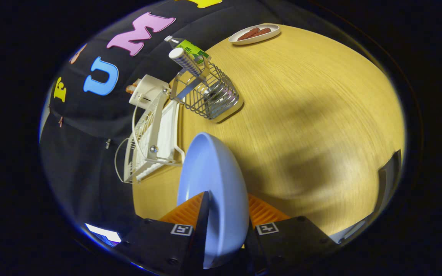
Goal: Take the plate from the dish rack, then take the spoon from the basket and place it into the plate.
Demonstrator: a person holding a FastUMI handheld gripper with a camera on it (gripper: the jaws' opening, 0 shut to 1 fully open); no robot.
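Observation:
A pale blue plate (213, 180) stands on edge between my fingers, and my gripper (223, 214) is shut on its rim, holding it above the wooden table (305, 115). Beyond the plate, to its left, lies the white wire dish rack (152, 142) with no plate in it. Further off sits a wire basket (209, 94) on the table. A spoon with a checked handle (185, 61) leans out of the basket's top, its bowl end down inside.
A green-labelled bottle (190, 48) lies behind the basket. A white dish with sausages (254, 33) rests at the table's far side. A white box (146, 90) stands behind the rack, by the booth wall. Bare tabletop stretches to the right of the plate.

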